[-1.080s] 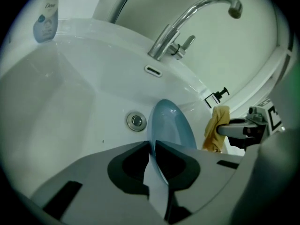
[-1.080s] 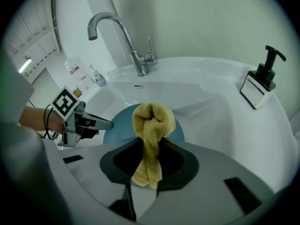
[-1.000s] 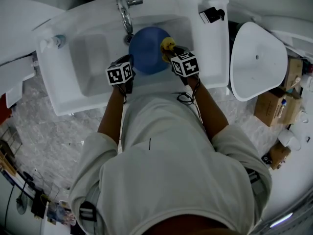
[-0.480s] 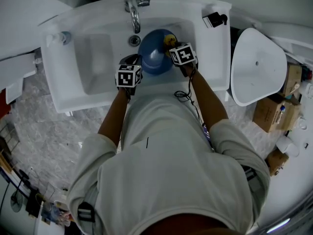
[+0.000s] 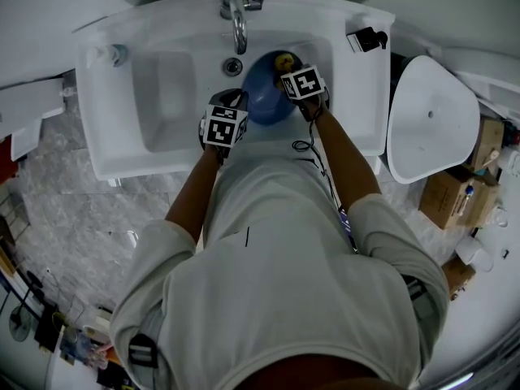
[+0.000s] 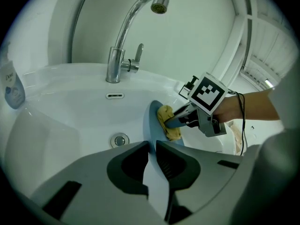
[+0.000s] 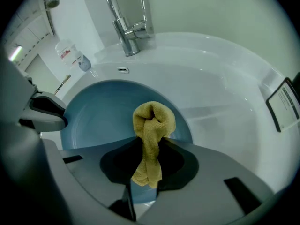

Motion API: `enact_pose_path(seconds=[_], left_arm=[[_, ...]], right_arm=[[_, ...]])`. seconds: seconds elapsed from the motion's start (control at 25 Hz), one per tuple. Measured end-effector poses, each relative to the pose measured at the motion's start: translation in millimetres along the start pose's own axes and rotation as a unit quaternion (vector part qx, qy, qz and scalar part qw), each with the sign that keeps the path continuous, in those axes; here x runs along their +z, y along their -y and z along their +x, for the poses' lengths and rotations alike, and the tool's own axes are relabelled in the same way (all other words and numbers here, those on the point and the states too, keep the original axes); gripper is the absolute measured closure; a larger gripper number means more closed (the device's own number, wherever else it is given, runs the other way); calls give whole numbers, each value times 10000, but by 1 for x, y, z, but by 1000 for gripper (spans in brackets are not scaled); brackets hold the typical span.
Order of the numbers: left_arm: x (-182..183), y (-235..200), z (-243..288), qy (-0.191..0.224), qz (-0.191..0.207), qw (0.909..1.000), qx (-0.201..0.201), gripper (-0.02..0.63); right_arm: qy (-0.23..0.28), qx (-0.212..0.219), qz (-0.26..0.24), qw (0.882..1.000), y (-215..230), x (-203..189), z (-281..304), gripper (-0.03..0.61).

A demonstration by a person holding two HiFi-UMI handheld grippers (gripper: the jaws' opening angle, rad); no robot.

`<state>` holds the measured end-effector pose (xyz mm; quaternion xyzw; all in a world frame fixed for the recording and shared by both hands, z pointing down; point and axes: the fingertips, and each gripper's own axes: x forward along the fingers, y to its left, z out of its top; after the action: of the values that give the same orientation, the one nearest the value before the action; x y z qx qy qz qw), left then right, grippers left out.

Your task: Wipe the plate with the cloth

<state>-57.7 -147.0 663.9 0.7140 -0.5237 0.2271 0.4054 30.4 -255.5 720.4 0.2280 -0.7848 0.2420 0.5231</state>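
I have the plate (image 6: pixel 151 118) standing on edge over the sink (image 6: pixel 70 107), below the faucet (image 6: pixel 124 36) and just beside the drain (image 6: pixel 120 139). My left gripper (image 6: pixel 152 146) has its jaws drawn narrow onto the plate's near rim, so from that side I see the plate almost edge-on as a thin blue sliver. My right gripper (image 7: pixel 147 161) is clamped on the cloth (image 7: pixel 152 125). It is a yellow one, bunched into a twisted roll, with its rounded head sticking out past the jaws and a short tail hanging down between them. From the left gripper view the head of the cloth lies against the plate's face, toward the side nearest my right hand, so I judge that the wiping is under way and not merely set up. The grasps are done: plate secured, cloth in hand and brought to the surface. How much of the face I have covered I cannot tell. In the right gripper view the blue surface looks even and clean, with no smear, crumb or wet streak that I can make out. As I judge it, what is left is to carry the cloth over the rest of that face, out to the rim that my left jaws cover. Perhaps the back wants doing too, though no view shows it. After that the plate needs setting down.
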Motion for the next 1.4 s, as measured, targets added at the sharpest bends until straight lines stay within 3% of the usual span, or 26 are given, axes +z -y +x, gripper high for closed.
enact_pose_path(seconds=[0.4, 0.68, 1.0, 1.4], left_arm=[[0, 0, -2, 6, -90, 9999, -70, 547], [0, -4, -2, 6, -242, 9997, -77, 548], [-4, -7, -2, -22, -330, 9994, -38, 549], [-11, -12, -4, -119, -468, 9988, -2, 549]], right_arm=[[426, 308, -532, 9972, -48, 28, -2, 491], [489, 700, -946, 9919, -84, 26, 1, 491], [371, 1407, -1127, 9829, -120, 3, 0, 491], [-67, 1986, -1474, 9689, -144, -32, 3, 491]])
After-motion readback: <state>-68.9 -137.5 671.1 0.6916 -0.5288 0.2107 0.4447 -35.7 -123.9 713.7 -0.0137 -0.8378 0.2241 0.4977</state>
